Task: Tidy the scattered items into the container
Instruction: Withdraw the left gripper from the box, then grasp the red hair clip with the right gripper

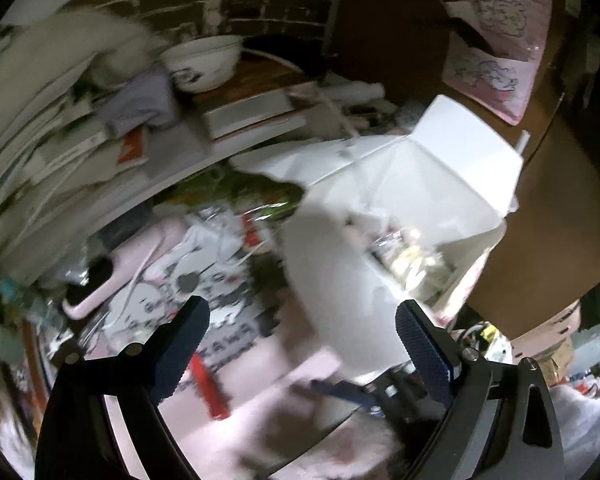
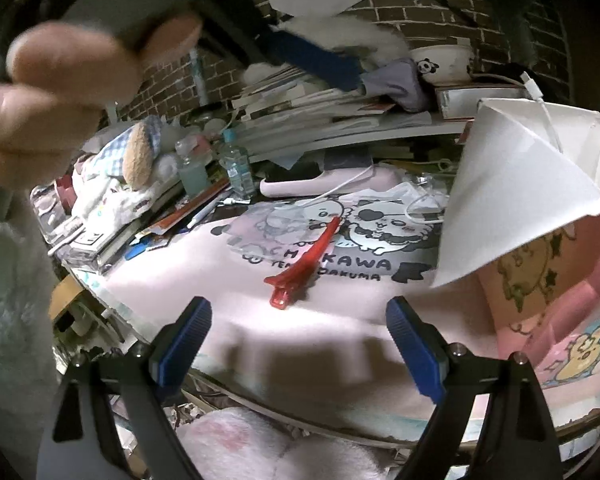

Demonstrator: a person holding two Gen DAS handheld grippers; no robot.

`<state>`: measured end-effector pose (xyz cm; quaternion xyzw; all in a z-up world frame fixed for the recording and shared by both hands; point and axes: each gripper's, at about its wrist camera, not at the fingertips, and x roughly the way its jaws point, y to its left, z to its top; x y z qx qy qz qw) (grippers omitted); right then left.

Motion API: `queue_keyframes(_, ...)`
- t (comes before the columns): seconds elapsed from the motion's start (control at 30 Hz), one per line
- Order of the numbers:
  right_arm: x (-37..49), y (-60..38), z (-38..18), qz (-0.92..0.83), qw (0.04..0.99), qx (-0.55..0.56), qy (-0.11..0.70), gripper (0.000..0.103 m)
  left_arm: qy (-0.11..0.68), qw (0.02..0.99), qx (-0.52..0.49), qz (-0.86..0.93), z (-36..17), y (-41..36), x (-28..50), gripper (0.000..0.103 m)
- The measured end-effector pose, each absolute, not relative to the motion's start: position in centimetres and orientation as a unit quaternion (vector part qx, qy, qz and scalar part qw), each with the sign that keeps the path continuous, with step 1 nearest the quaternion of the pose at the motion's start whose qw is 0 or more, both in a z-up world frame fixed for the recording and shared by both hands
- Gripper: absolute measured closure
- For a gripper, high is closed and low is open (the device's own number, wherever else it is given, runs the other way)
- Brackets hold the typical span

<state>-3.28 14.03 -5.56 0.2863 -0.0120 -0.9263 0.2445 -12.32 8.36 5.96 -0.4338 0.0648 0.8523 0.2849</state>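
Brick wall backs a cluttered worktop (image 1: 260, 384) under a pink cartoon mat. Left wrist view, blurred: left tool (image 1: 302, 354) is released, grasping nothing, above a white box (image 1: 440, 184) with open flaps; a red hair clip (image 1: 210, 388) lies beside it.

Right wrist view: right tool (image 2: 300, 350) is spread wide, nothing between its fingers, just short of the clip on the mat, left of the box.

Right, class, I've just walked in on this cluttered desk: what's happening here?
A person is tidying a messy desk with a handheld gripper in each hand. Both the left gripper and the right gripper are open and hold nothing. A red hair clip lies loose on the pink cartoon mat, just ahead of the right gripper. The white box with its flaps up stands to the right, its contents blurred.
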Motion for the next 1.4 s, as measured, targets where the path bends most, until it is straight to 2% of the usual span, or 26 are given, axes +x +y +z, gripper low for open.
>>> queue_keyframes(0.4,-3.4,12.6,-6.4,-0.931,0.221,0.289,0.009,0.016,-0.012,0.127,-0.405,0.905,0.6,-4.5,-7.8,0.01)
queue_keyframes(0.47,-3.3,12.0,-6.5,-0.935,0.214,0.282,0.019,0.023,-0.031,0.099,-0.403,0.91,-1.0,-6.5,-6.4,0.01)
queue_keyframes(0.53,-3.6,11.3,-6.9,-0.934,0.213,0.286,0.03,0.041,-0.042,0.077,-0.401,0.912,-2.0,-7.6,-5.6,0.01)
queue_keyframes(0.67,-4.8,10.0,-8.1,-0.929,0.205,0.307,0.029,0.051,-0.071,0.03,-0.392,0.917,-4.3,-10.2,-3.8,0.01)
queue_keyframes(0.73,-5.6,9.4,-8.4,-0.931,0.191,0.31,0.026,0.062,-0.091,0.031,-0.391,0.915,-5.2,-11.1,-3.3,0.01)
queue_keyframes(0.97,-7.9,8.1,-8.9,-0.935,0.164,0.316,0.012,0.071,-0.122,0.052,-0.377,0.917,-6.0,-11.6,-3.0,0.01)
queue_keyframes(1.1,-8.0,8.1,-9.1,-0.94,0.154,0.305,0.015,0.083,-0.115,0.063,-0.38,0.916,-6.1,-10.7,-3.2,0.01)
queue_keyframes(1.17,-7.8,8.3,-9.2,-0.941,0.155,0.299,0.018,0.085,-0.115,0.064,-0.381,0.915,-6.2,-10.5,-3.4,0.01)
queue_keyframes(1.4,-7.3,9.0,-9.4,-0.944,0.155,0.291,0.015,0.087,-0.114,0.071,-0.382,0.914,-6.3,-9.8,-3.4,0.01)
